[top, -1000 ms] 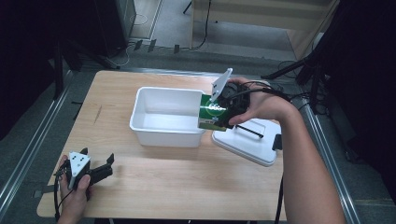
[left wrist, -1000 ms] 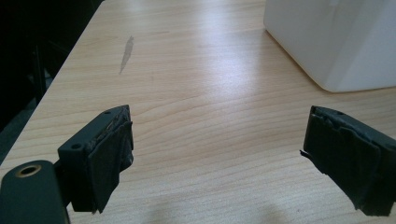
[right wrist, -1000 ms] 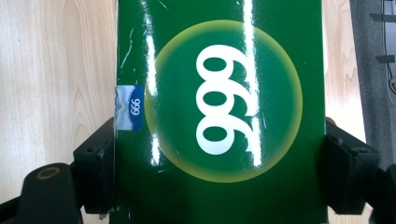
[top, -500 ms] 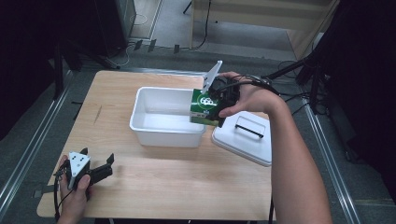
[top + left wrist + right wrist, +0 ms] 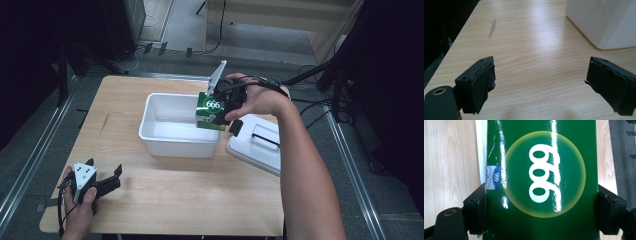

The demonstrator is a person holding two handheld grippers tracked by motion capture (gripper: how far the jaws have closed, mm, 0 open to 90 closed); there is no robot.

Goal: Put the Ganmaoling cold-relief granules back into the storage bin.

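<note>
Left gripper (image 5: 107,184): in the high view it rests at the near left corner of the wooden table (image 5: 190,195), held in the person's left hand (image 5: 80,205). The left gripper view adds what the high view cannot resolve: both black jaws stand wide apart with nothing but bare tabletop between them, and a corner of the white tub (image 5: 604,22) lies ahead and to the right of the right jaw, well apart from it.

Right gripper (image 5: 220,107): in the high view it holds the green box (image 5: 210,111) above the tub's (image 5: 165,137) right rim, with the white lid (image 5: 257,145) on the table just beyond. The right gripper view shows the grip itself: the two jaws press on the box's (image 5: 541,182) opposite edges, its printed face squarely between them.
</note>
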